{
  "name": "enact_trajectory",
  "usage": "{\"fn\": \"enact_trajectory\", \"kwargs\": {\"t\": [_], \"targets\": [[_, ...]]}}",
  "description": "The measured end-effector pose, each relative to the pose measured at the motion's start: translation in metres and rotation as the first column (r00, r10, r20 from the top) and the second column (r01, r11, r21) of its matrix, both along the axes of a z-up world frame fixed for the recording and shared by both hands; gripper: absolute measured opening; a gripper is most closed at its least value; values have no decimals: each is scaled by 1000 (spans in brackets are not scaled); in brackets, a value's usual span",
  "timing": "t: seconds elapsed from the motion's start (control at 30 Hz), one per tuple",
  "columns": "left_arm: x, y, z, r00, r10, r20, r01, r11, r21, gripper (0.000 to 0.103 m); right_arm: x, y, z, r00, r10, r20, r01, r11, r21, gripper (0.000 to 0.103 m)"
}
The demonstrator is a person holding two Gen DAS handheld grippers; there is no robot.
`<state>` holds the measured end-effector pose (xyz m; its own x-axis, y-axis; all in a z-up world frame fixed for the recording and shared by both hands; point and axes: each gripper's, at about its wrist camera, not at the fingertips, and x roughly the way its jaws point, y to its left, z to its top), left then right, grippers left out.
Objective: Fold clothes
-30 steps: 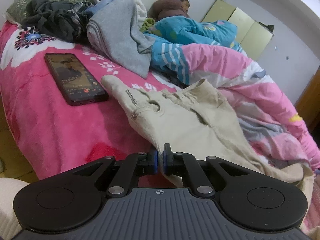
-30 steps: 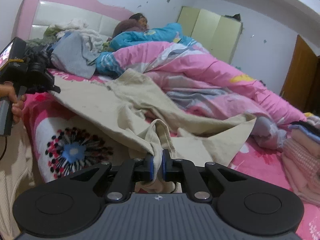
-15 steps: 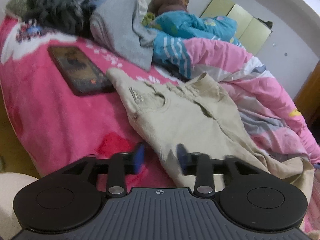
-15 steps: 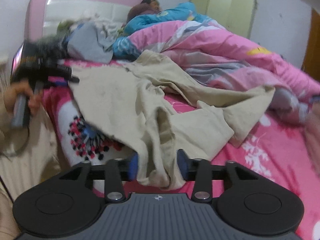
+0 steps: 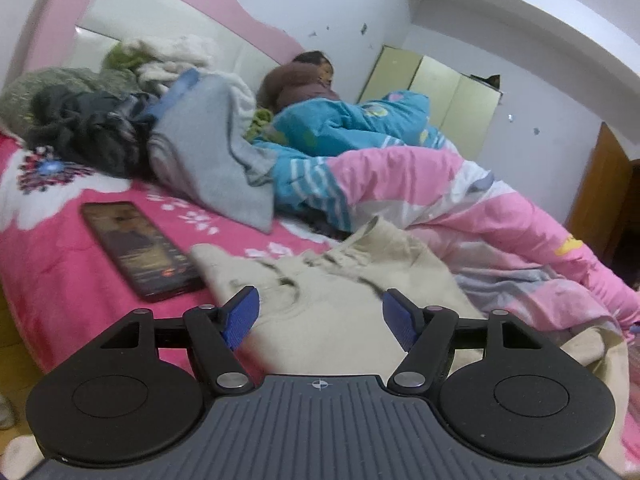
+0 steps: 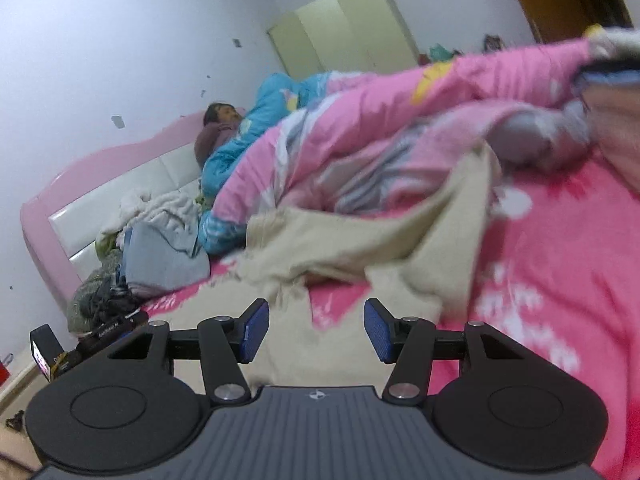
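Both grippers, left (image 5: 320, 316) and right (image 6: 316, 330), just opened, nothing clamped. Trousers (image 5: 344, 288) directly ahead beneath both, long axis left-to-right, waist nearer left.

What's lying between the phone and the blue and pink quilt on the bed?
In the left wrist view, the beige trousers and a grey garment lie between the phone and the quilt.

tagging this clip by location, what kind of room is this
Almost certainly a home bedroom: a bed with a pink padded headboard, a person lying under a pink and blue quilt, and a pale green wardrobe against the wall.
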<state>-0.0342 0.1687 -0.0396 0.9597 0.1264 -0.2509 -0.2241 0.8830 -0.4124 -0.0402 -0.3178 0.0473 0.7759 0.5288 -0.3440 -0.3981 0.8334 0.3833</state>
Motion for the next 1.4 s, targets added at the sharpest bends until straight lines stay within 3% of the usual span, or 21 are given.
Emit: {"fn": "enact_trajectory", "kwargs": {"t": [0.2,0.3,0.4,0.53,0.6,0.7,0.77,0.93,1.03,1.17,1.3,1.4], "targets": [[55,6,16,999,-18,-36,16,999,-39,69,71,77,39,988,137,76,-127,984,-124,55],[97,10,21,993,-21,-116,15,999,-49,69,117,122,50,969,228,99,-203,956,-212,55],[134,18,17,989,-39,-145,24,995,-100,69,173,170,48,950,297,100,-255,918,-303,55],[167,24,-6,982,45,-184,-50,999,-20,69,247,242,28,932,358,53,-311,866,-392,48],[175,32,-22,961,69,-270,-83,996,-42,68,278,278,13,929,370,24,-324,840,-435,37],[173,38,-31,961,61,-271,-79,995,-57,68,326,327,-13,932,362,-14,-321,806,-497,21],[171,36,-32,962,64,-267,-76,996,-37,68,356,351,-29,939,344,-28,-309,801,-512,13],[172,31,-33,959,78,-272,-85,996,-14,68,424,401,-70,937,336,-95,-336,792,-509,5],[177,30,-32,958,87,-273,-89,996,6,68,447,424,-97,933,336,-125,-352,790,-501,4],[177,29,-33,958,90,-272,-90,996,11,68,451,441,-114,938,337,-88,-331,786,-522,2],[176,30,-33,959,90,-269,-92,996,5,68,447,429,-99,943,318,-93,-322,810,-491,2],[175,32,-33,960,88,-266,-94,996,-11,68,431,407,-78,928,359,-99,-364,822,-437,3]]}}
